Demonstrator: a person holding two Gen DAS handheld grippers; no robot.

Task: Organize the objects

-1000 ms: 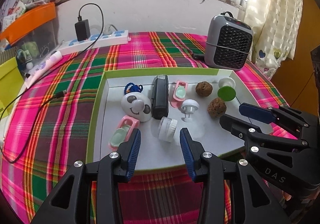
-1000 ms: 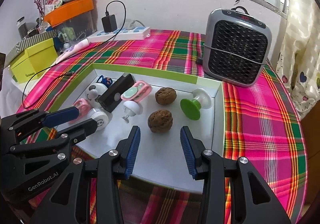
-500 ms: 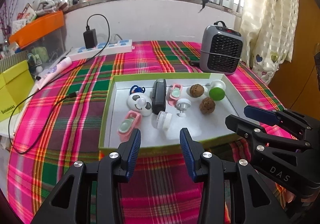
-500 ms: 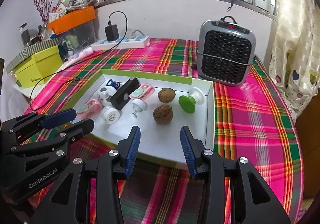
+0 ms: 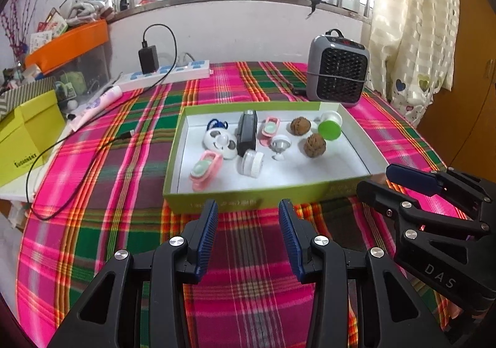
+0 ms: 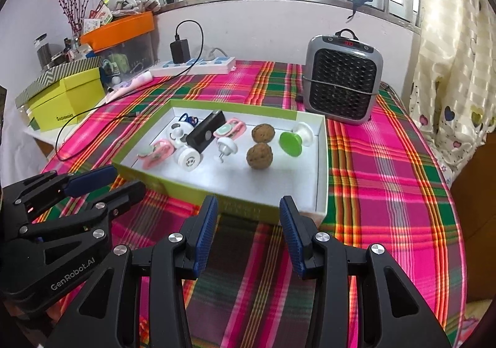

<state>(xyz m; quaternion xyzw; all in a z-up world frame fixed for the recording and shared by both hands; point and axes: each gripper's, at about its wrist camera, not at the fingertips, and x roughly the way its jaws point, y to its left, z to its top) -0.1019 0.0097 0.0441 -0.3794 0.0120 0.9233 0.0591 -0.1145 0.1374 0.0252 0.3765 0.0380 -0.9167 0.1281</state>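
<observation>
Barred windows and a heart-print curtain back the bench, which is draped in a pink, green and orange plaid cloth. At its middle we see a shallow green-sided tray with a white floor, and all the small things lie inside it. Along the tray's far side, from the left wrist view, sit a white panda-faced toy, a black rectangular case, a pink clip, a walnut and a green-capped white knob. Nearer us lie a second pink clip, a white round reel, a small white suction hook and a second walnut.

We hold both sets of tongs short of the tray's near wall, over bare cloth. Our left tongs stand partly open with nothing between the blue pads; our right tongs stand likewise, parted and empty. Each shows at the edge of the other's view, side by side and apart.

Behind the tray a grey fan heater stands upright near the curtain. A white power strip with a black charger plugged in lies along the wall, its cable trailing across the cloth. A yellow-green box and an orange-lidded bin sit off the bench's left side.
</observation>
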